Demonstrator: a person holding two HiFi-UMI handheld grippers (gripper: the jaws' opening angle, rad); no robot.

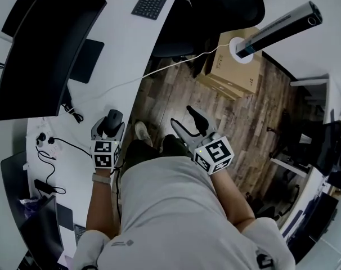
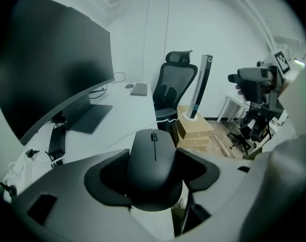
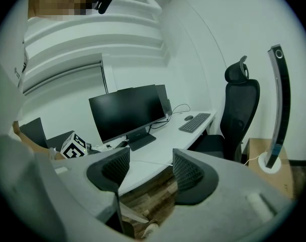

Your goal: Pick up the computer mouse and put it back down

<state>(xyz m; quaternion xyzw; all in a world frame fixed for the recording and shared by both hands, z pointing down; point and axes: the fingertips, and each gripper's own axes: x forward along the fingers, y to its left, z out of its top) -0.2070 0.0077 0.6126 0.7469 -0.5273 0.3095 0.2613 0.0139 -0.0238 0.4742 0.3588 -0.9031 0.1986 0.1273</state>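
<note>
Now the left gripper [image 1: 108, 129] is closed on the smooth black computer mouse [image 2: 154, 168], squeezing its two sides, near the edge of the white table [image 1: 131, 55]. The right gripper [image 3: 150, 171] is open with nothing in it, over the brown wooden floor [image 1: 176, 89].

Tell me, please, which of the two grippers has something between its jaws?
The left gripper: its jaws clasp the computer mouse, while the right gripper has its jaws apart, with nothing between them.
</note>
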